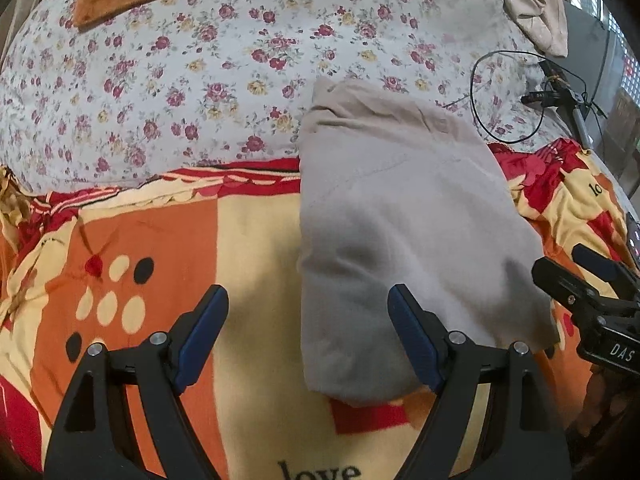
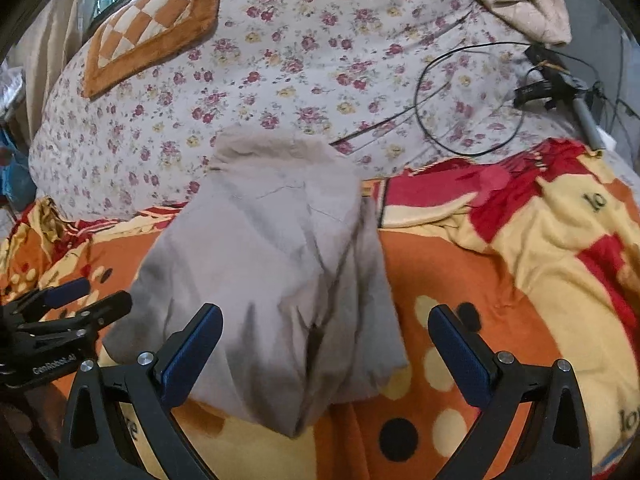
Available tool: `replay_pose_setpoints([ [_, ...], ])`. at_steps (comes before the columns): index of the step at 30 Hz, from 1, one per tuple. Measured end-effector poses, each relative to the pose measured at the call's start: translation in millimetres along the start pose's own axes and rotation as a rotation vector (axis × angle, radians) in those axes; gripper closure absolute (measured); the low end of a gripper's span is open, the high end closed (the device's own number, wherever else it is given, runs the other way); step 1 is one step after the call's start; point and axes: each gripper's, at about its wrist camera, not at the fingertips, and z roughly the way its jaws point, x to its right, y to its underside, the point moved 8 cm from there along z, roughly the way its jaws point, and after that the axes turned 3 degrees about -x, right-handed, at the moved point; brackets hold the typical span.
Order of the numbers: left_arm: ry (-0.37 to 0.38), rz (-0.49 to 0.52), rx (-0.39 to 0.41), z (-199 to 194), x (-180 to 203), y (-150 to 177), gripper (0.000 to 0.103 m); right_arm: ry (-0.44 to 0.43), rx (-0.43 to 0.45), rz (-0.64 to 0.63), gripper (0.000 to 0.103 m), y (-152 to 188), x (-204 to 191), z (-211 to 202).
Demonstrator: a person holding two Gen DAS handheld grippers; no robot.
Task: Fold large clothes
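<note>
The folded grey garment (image 1: pixel 400 240) lies on an orange, red and cream blanket (image 1: pixel 160 240), its far end reaching the flowered sheet (image 1: pixel 180 80) behind. A checked cushion (image 2: pixel 152 28) and a looped black cable (image 2: pixel 468 100) rest on that sheet. The left gripper (image 1: pixel 308 312) and right gripper (image 2: pixel 326 332) hover released, holding nothing.

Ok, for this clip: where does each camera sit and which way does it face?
Left wrist: on the left gripper, angled down at the bed; own open fingers, plus the right gripper at the right edge.
Right wrist: on the right gripper, angled down likewise; own open fingers, left gripper at the left edge.
Shared: grey garment, orange blanket, floral sheet, black cable.
</note>
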Motion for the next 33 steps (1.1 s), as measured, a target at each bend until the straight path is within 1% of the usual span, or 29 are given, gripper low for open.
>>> replay_pose_setpoints([
  [5,0.013,0.021,-0.007,10.3,3.1,-12.9,0.021,-0.063,-0.040,0.069,0.000,-12.1,3.6,22.4],
  [7,0.037,0.018,-0.024,17.3,2.9,-19.2,0.021,-0.090,-0.060,0.099,0.000,-16.0,5.7,34.6],
  [10,0.132,-0.013,-0.075,32.8,-0.7,-31.1,0.021,-0.143,-0.084,0.118,0.000,-20.8,7.2,50.0],
  [12,0.210,-0.047,-0.122,48.0,-4.3,-38.0,0.021,-0.165,-0.100,0.118,0.000,-23.9,8.9,60.7],
  [14,0.264,-0.061,-0.162,63.5,-4.2,-42.0,0.021,-0.188,-0.115,0.118,0.000,-27.2,11.0,74.0],
  [16,0.304,-0.045,-0.207,79.1,0.1,-41.9,0.021,-0.222,-0.130,0.125,0.000,-30.2,12.4,85.8],
  [19,0.410,-0.040,-0.281,97.0,14.0,-35.6,0.017,-0.284,-0.158,0.121,0.001,-33.6,9.9,104.4],
  [20,0.442,-0.046,-0.308,100.9,18.4,-32.3,0.016,-0.307,-0.161,0.116,0.007,-34.7,7.5,108.7],
  [21,0.458,-0.054,-0.327,104.3,21.4,-30.0,0.016,-0.335,-0.157,0.111,0.012,-36.1,3.7,112.3],
  [22,0.472,-0.065,-0.328,105.8,23.7,-29.0,0.018,-0.325,-0.153,0.110,0.019,-37.5,2.9,113.3],
  [23,0.478,-0.061,-0.312,103.5,26.4,-29.7,0.025,-0.313,-0.152,0.104,0.027,-38.8,1.8,113.2],
  [24,0.473,-0.043,-0.286,97.4,29.1,-31.4,0.031,-0.306,-0.144,0.099,0.032,-41.5,0.1,109.1],
  [25,0.467,-0.027,-0.259,90.4,31.1,-33.9,0.046,-0.308,-0.127,0.104,0.048,-44.5,-0.2,103.7],
  [26,0.456,-0.002,-0.222,78.7,33.2,-36.9,0.058,-0.326,-0.104,0.115,0.071,-49.1,-0.9,93.7],
  [27,0.453,0.018,-0.200,70.5,34.1,-39.7,0.063,-0.361,-0.094,0.126,0.078,-53.0,-3.4,84.0],
  [28,0.458,0.033,-0.186,60.3,35.5,-42.0,0.068,-0.383,-0.093,0.128,0.081,-54.9,-6.6,77.2],
  [29,0.463,0.038,-0.178,50.8,35.7,-44.5,0.070,-0.399,-0.091,0.123,0.085,-56.1,-11.4,68.8],
  [30,0.465,0.041,-0.167,36.9,34.0,-44.9,0.070,-0.413,-0.086,0.117,0.086,-56.9,-16.9,59.6],
  [33,0.480,0.054,-0.137,-0.7,23.5,-39.7,0.070,-0.492,-0.082,0.107,0.087,-52.8,-39.5,26.7],
])
